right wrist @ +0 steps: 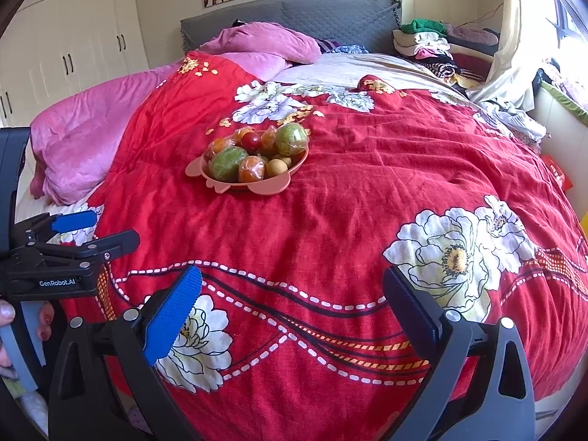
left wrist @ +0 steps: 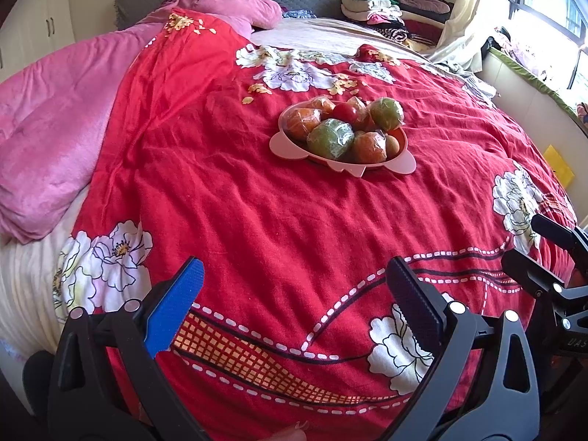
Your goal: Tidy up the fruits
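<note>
A pink plate (left wrist: 286,147) (right wrist: 196,169) sits on the red flowered bedspread, in the middle of the bed. It holds several fruits wrapped in clear film: green ones (left wrist: 330,137) (right wrist: 228,163), orange ones (left wrist: 369,147) (right wrist: 251,169), a red one (left wrist: 345,111) (right wrist: 251,140) and a small brown one (right wrist: 276,167). My left gripper (left wrist: 297,275) is open and empty, well short of the plate. My right gripper (right wrist: 294,286) is open and empty, also near the bed's front. Each gripper shows at the edge of the other's view.
A pink quilt (left wrist: 55,117) (right wrist: 92,136) lies along the left side of the bed. A grey headboard (right wrist: 294,18) and folded clothes (right wrist: 430,44) are at the back. A window ledge (left wrist: 533,92) runs along the right. White wardrobes (right wrist: 73,36) stand at left.
</note>
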### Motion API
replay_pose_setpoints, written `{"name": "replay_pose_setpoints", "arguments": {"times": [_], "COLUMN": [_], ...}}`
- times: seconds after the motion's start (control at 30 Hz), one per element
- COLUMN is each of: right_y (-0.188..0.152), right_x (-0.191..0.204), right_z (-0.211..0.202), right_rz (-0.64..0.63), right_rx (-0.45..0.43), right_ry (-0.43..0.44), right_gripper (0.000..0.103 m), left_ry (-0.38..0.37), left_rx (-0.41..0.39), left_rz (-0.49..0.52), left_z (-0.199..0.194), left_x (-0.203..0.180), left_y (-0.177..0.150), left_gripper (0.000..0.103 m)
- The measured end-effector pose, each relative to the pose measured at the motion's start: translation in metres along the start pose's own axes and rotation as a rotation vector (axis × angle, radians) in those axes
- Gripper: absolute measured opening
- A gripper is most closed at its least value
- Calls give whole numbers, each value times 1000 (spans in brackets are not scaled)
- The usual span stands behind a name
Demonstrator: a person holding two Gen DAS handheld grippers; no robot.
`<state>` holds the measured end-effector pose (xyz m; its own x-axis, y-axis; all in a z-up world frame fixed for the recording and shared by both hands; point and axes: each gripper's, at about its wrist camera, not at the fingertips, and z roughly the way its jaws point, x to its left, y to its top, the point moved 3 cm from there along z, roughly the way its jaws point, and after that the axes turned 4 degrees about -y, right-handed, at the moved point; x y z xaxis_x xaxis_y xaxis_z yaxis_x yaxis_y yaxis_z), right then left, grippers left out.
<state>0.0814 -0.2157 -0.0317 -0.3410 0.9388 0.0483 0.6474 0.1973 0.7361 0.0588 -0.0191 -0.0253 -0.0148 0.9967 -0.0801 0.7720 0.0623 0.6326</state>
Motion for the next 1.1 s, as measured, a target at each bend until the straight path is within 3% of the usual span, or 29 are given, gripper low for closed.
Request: {"name": "replay_pose_setpoints", "arguments": {"times": [1.1], "right_y": [0], "right_x": [3], "right_z": [0], "right_rz": [-13], "right_rx": [1], "right_ry": [-1], "right_gripper": [98], "left_ry": [-14], "left_rx": [-2], "left_rz": [0], "left_z": [-5], "left_x": [2], "left_y": [1], "left_gripper": [93]}}
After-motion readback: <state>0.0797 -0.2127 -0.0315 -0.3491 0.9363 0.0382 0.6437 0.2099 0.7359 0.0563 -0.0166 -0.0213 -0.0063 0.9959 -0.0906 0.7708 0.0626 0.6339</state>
